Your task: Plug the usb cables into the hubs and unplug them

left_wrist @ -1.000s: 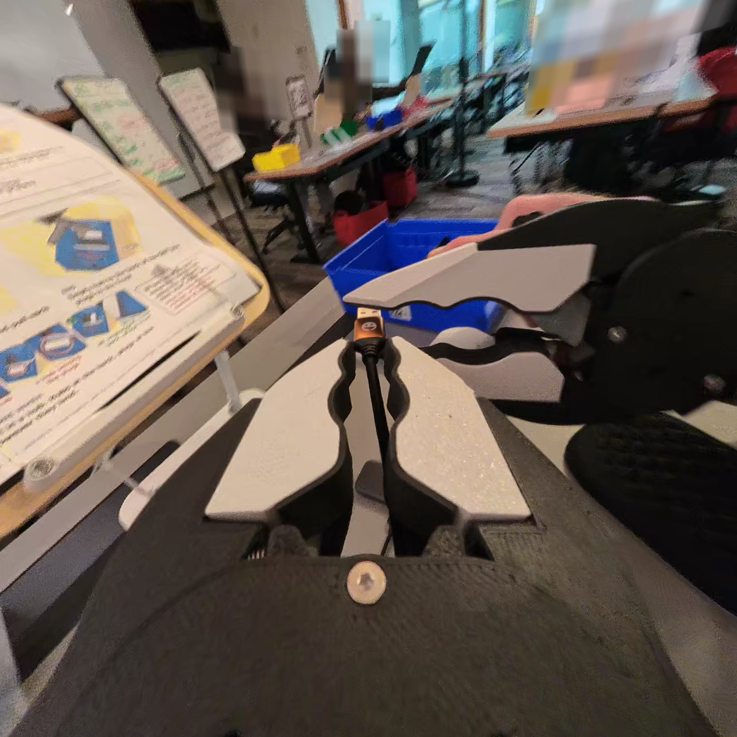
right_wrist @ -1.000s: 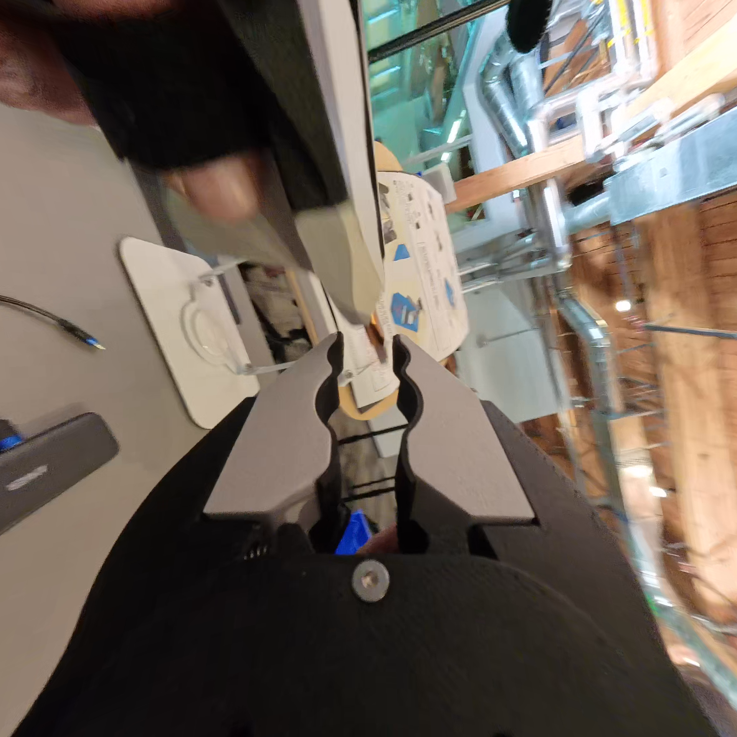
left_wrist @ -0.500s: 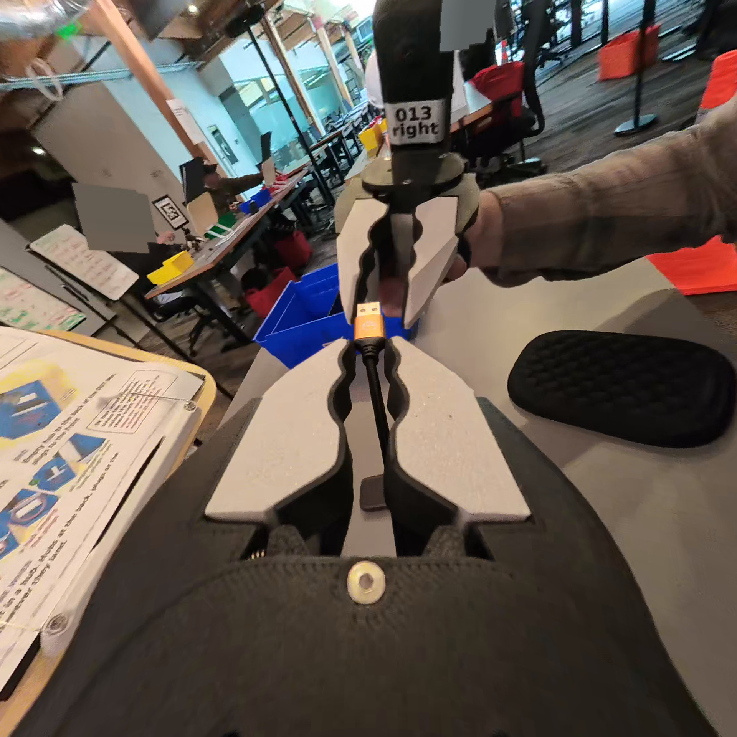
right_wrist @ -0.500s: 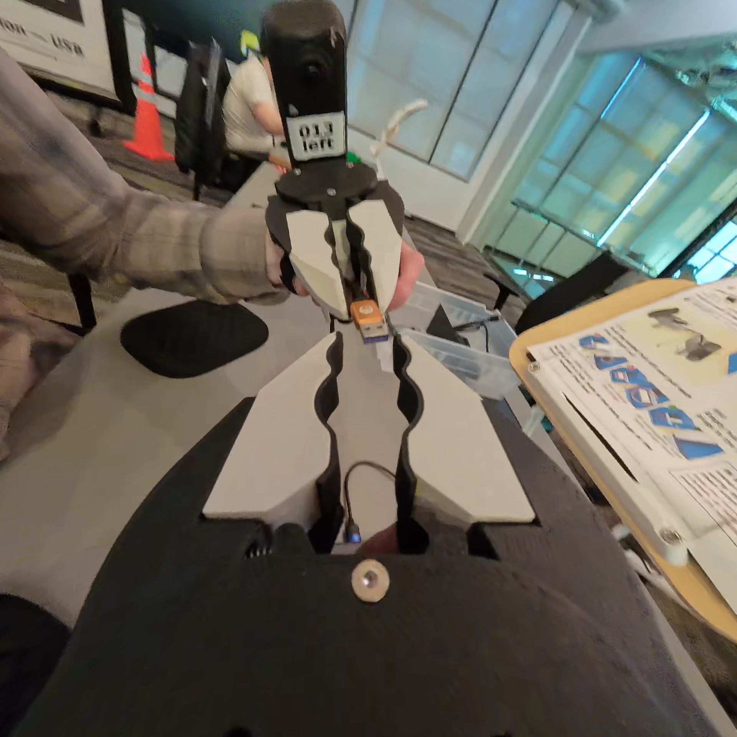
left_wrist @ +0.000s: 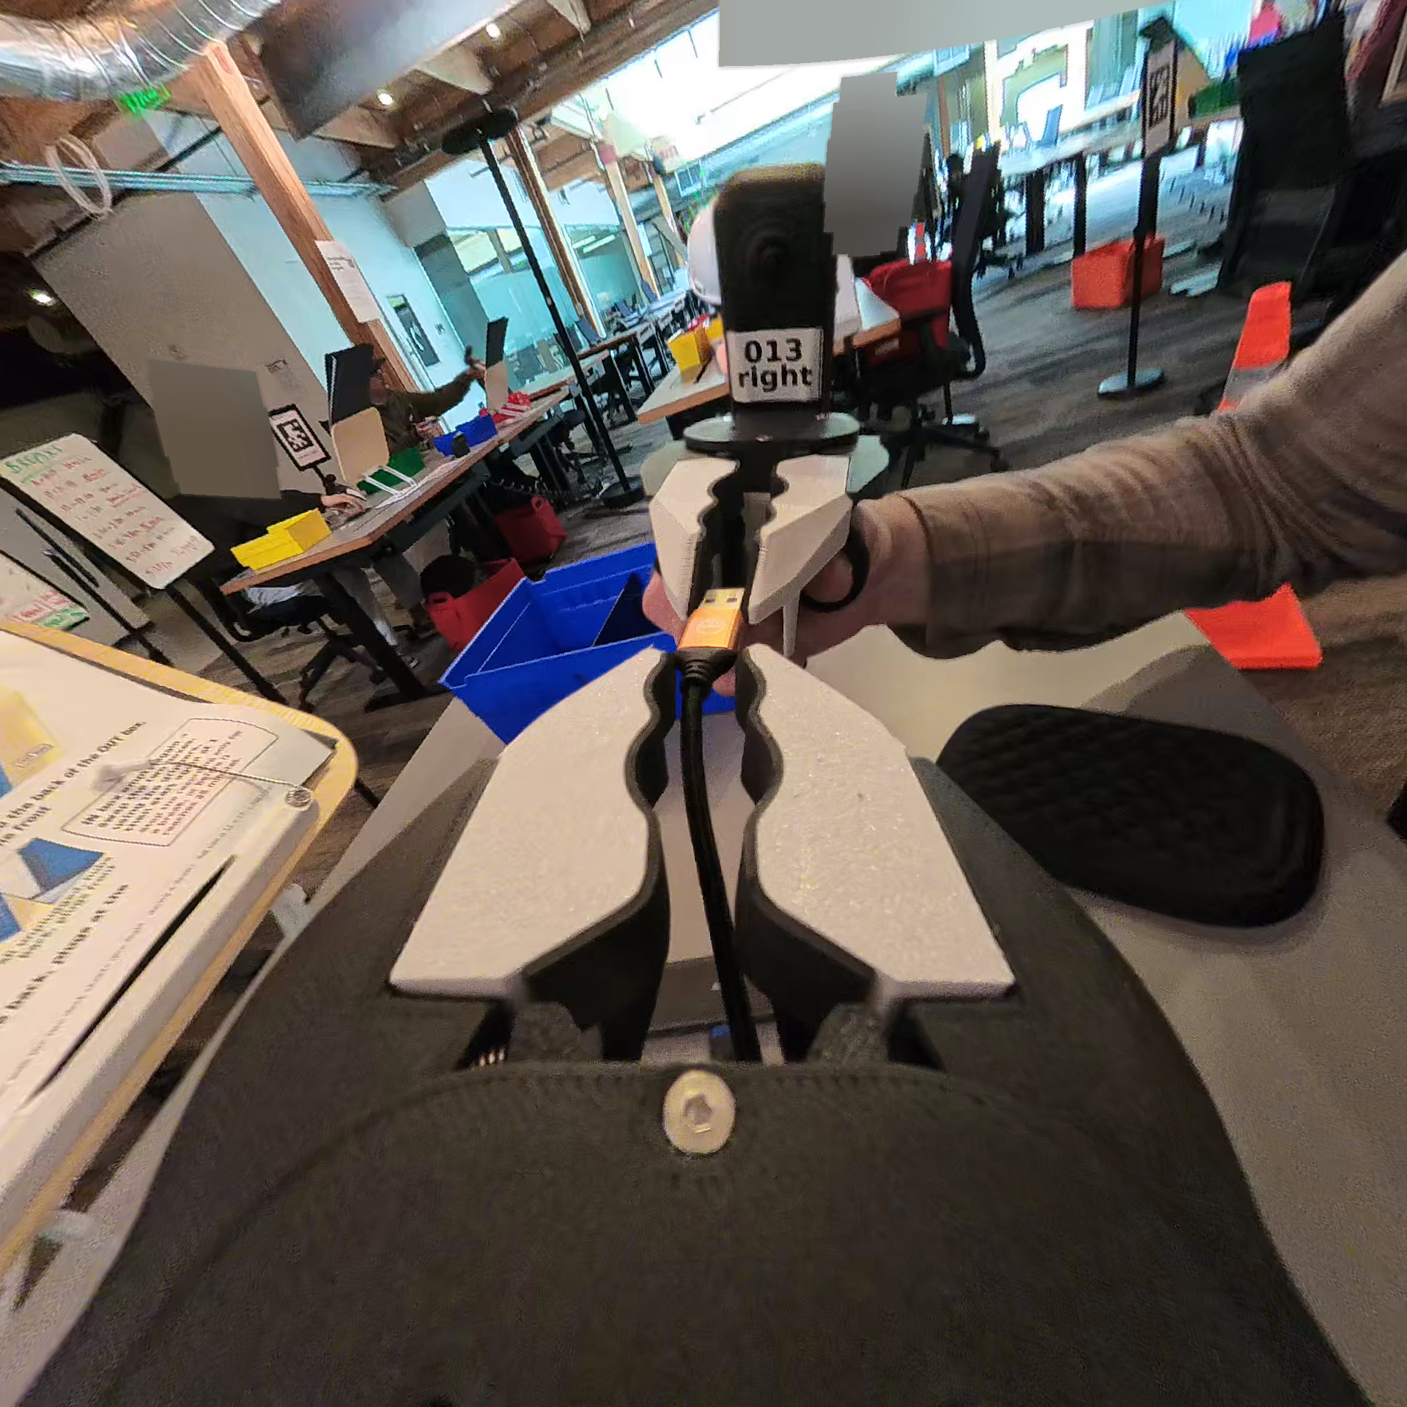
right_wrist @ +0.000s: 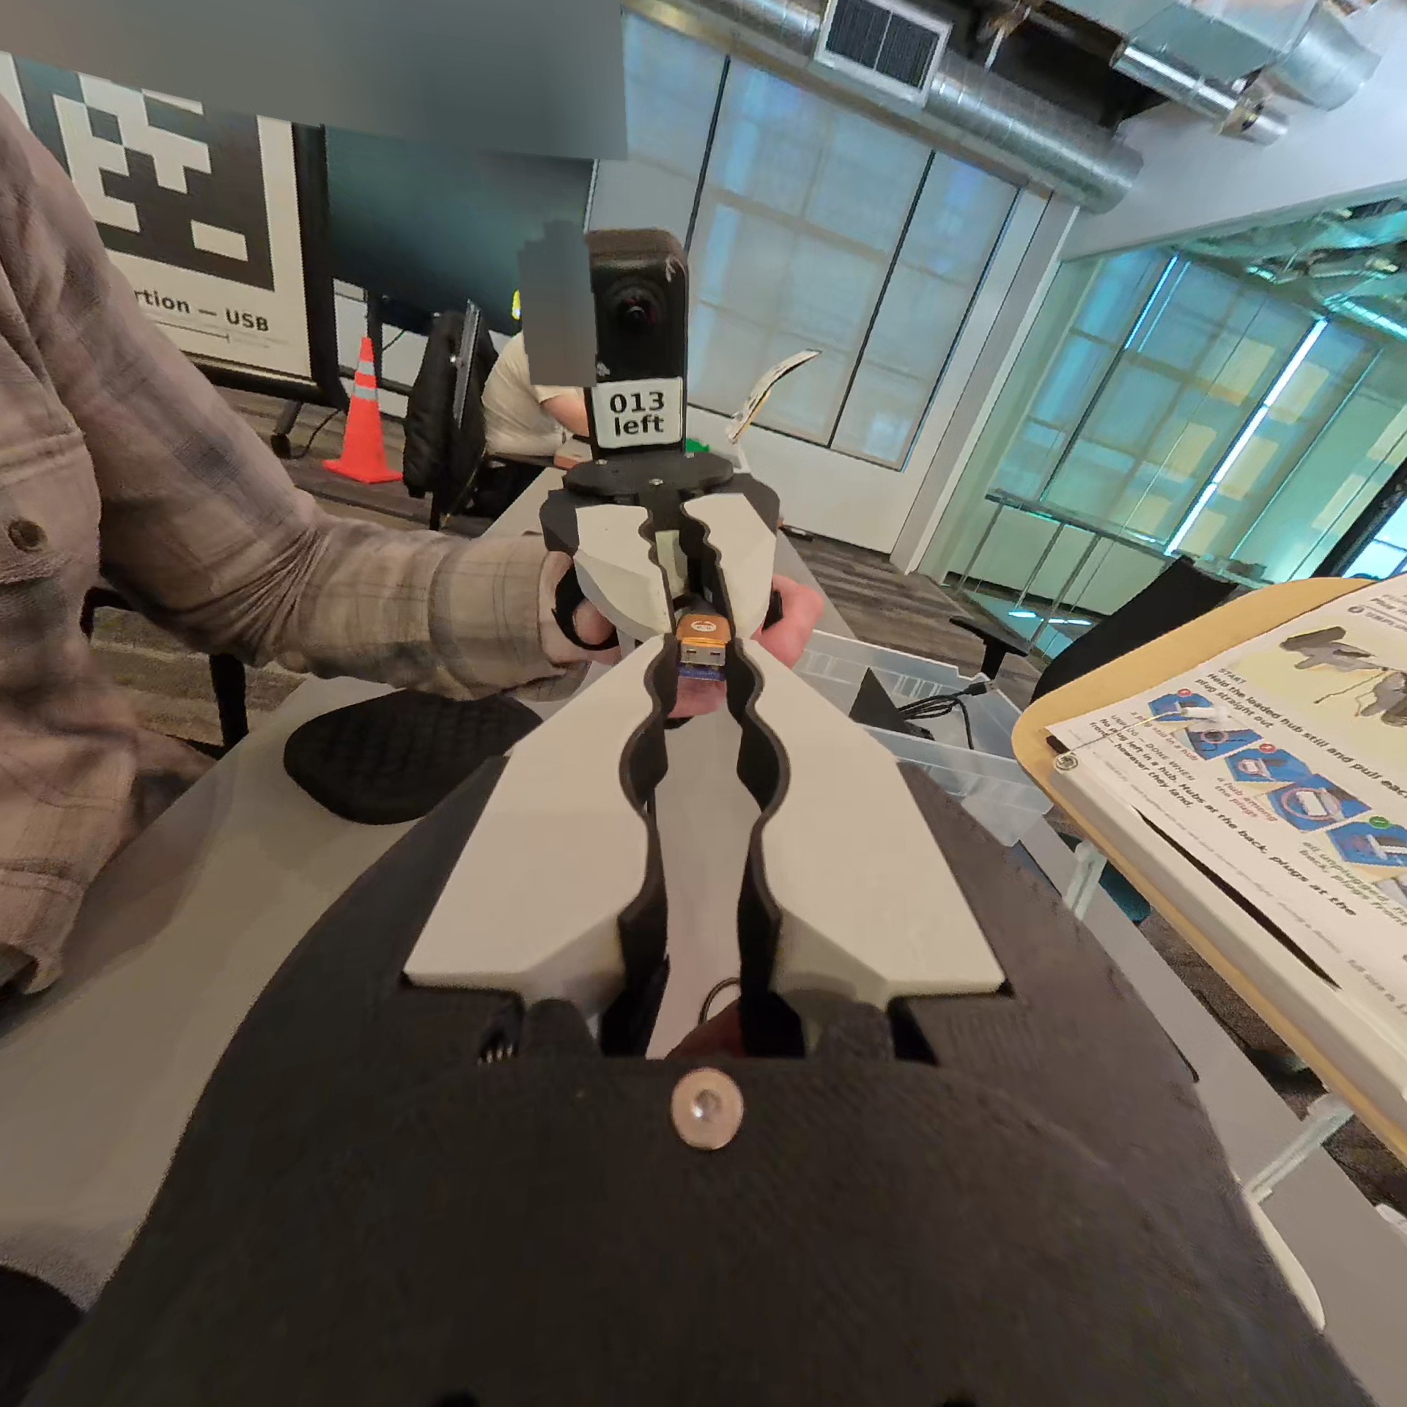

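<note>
An orange-shelled USB plug with a silver metal tip and a black cable (left_wrist: 709,626) is clenched between the tips of the left tongs (left_wrist: 708,674), the metal tip standing out just past them and the cable running back along the gap between the two grey fingers (left_wrist: 563,830). Straight ahead of the left tongs, the right tongs (left_wrist: 742,586) are held facing them, nearly tip to tip. In the right wrist view, the right tongs (right_wrist: 697,670) are seen released, their fingers apart, with the plug (right_wrist: 702,643) lying just in the mouth between the tips; contact cannot be told. A black textured oval pad (left_wrist: 1127,811) lies on the grey worktop (left_wrist: 1249,982), right of the left tongs.
</note>
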`<act>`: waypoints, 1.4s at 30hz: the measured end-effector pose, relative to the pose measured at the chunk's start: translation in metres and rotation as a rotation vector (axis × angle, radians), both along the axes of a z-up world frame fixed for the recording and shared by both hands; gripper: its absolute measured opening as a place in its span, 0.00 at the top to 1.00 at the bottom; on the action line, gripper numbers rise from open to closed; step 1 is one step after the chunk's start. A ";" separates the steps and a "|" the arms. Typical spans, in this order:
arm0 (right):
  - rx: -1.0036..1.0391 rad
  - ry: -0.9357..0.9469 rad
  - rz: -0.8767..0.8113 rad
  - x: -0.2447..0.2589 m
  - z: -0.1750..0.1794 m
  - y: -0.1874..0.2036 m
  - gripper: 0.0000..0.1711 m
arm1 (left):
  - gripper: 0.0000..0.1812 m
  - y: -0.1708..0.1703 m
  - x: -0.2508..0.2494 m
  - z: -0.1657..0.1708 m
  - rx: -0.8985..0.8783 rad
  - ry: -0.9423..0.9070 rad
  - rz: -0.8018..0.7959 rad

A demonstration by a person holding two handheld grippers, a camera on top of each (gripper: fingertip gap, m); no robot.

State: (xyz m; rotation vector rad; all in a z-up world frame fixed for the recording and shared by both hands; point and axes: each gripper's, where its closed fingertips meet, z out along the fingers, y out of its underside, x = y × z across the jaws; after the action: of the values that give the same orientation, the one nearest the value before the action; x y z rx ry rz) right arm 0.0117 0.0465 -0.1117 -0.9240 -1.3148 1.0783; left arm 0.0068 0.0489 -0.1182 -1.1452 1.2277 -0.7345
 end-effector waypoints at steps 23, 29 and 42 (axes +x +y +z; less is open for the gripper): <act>-0.047 0.102 0.054 0.012 0.004 -0.004 0.94 | 0.91 -0.004 0.022 0.008 -0.211 -0.240 -0.075; -0.030 -0.080 -0.024 0.019 -0.013 0.011 0.70 | 0.92 0.008 0.004 0.015 -0.182 -0.239 -0.009; 0.052 -1.151 -0.089 0.040 -0.210 0.062 0.35 | 0.92 0.081 -0.023 0.007 -0.106 -0.087 0.108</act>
State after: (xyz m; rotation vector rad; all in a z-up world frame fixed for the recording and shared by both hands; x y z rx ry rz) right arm 0.0519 0.1086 -0.3219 -1.6449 -2.1584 0.3714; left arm -0.0159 0.1294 -0.1110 -1.2435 1.0563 -0.7664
